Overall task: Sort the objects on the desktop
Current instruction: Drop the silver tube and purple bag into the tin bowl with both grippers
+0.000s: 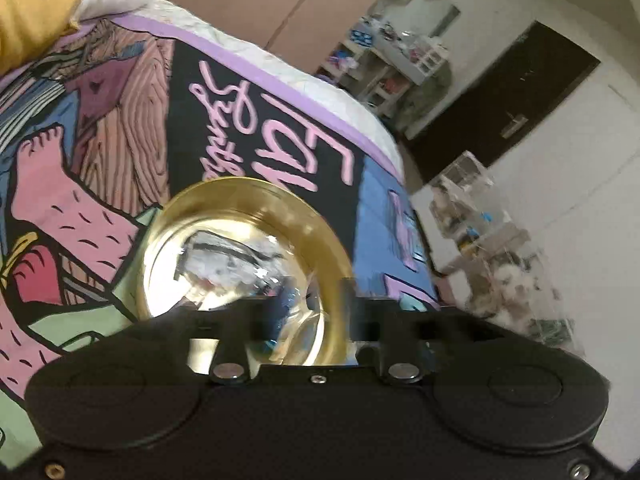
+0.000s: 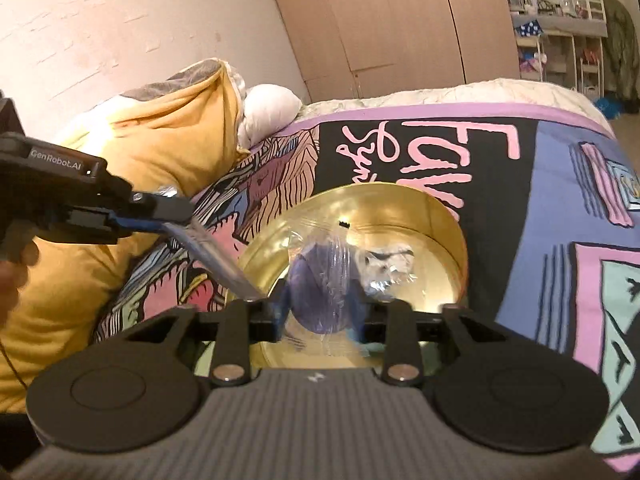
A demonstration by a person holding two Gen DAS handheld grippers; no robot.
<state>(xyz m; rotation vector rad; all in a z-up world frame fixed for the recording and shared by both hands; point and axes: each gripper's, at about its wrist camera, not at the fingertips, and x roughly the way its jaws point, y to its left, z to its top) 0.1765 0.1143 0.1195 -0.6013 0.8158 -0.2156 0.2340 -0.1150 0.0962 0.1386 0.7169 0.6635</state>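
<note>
Right jaws [image 2: 322, 304]: fingertips smeared blue by blur. They stand about half open. A round purple piece in clear crinkled wrapper [image 2: 320, 280] sits in the gap. The pads look just clear of it, though the blur hides the contact edges.

Left jaws [image 1: 304, 304]: tips are dark smudges, set well apart, nothing between them. In the right wrist view one long clear finger of this gripper slants down to the near rim of the tin, and its partner is hidden behind it.

Gold tin [image 2: 400, 208]: round, shallow, polished metal, straight wall, bright glare on the floor. My own housings cut off its near edge in both views. It holds crumpled clear and white wrapping [image 2: 388, 268], whose contents I cannot make out. The purple piece hangs directly over the tin.

The tin rests on a printed blanket [image 2: 540, 200], soft, with pink lettering on black. A yellow cushion [image 2: 160, 132] lies to the left, a white pillow [image 2: 272, 104] behind it, and a wardrobe [image 2: 380, 20] beyond.
</note>
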